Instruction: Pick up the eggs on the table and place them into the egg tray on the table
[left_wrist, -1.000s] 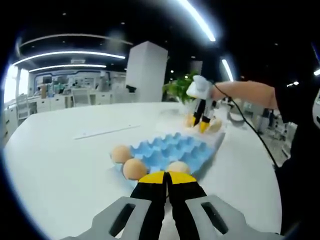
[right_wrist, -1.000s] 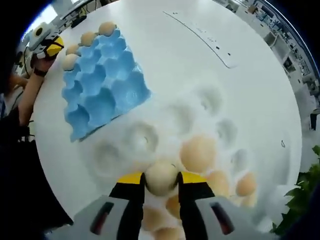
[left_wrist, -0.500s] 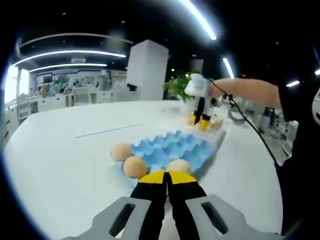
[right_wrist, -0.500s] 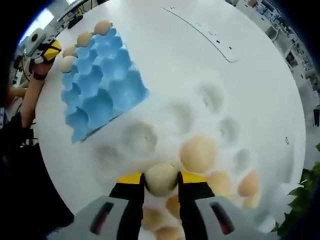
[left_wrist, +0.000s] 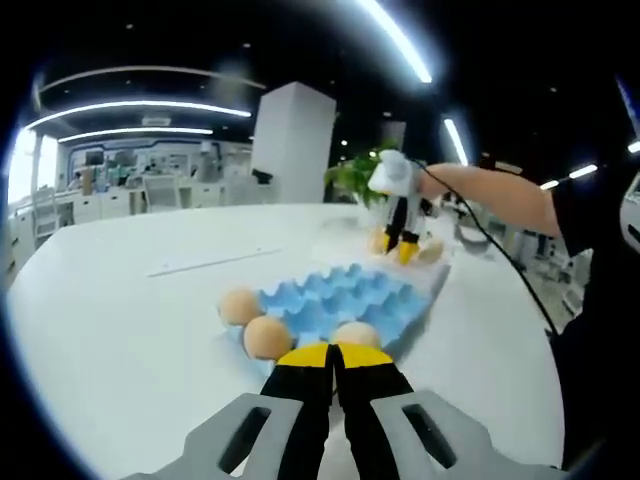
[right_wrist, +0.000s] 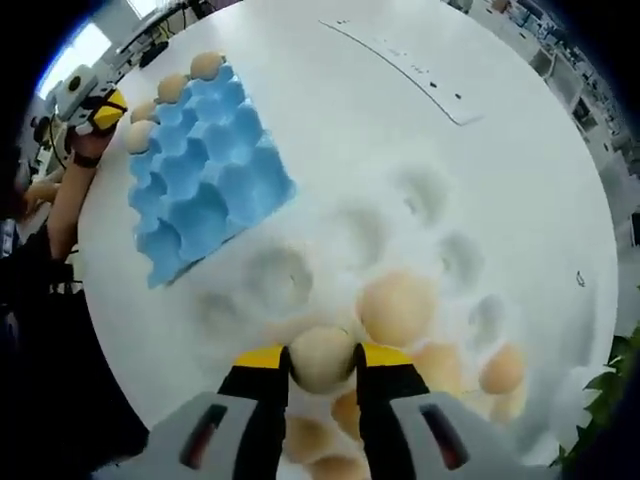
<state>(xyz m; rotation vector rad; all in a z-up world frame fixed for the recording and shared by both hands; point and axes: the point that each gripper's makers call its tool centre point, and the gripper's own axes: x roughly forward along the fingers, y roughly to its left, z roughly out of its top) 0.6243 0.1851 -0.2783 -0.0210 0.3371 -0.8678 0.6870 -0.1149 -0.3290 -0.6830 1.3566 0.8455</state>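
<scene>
In the left gripper view, the left gripper (left_wrist: 333, 352) is lying low over the white table (left_wrist: 120, 330), level and pointing at the near end of the blue egg tray (left_wrist: 345, 295). Its 2 yellow-tipped jaws are pressed together with nothing between them. 3 eggs are sitting in the tray's near cups: 1 egg (left_wrist: 354, 335) just beyond the jaw tips, another egg (left_wrist: 268, 337) to their left, and a third (left_wrist: 240, 306) further left. Beyond the tray's far end, the right gripper (left_wrist: 398, 245) is pointing straight down at a cluster of eggs, held by a person's arm (left_wrist: 500, 195) reaching in from the right. A white strip (left_wrist: 215, 262) is lying on the table to the left of the tray.

In the right gripper view, the right gripper (right_wrist: 322, 360) is looking steeply down at a clear tray (right_wrist: 420, 230) of shallow cups. Its jaws are clamping a pale egg (right_wrist: 322, 356) between the yellow tips. Just right of the jaws a tan egg (right_wrist: 398, 307) is sitting in a cup, with more eggs (right_wrist: 500, 368) further right. The blue egg tray is lying up and to the left, well apart from the held egg, its far edge lined with 3 eggs. The left gripper (right_wrist: 108, 105) is sitting at that edge.
</scene>
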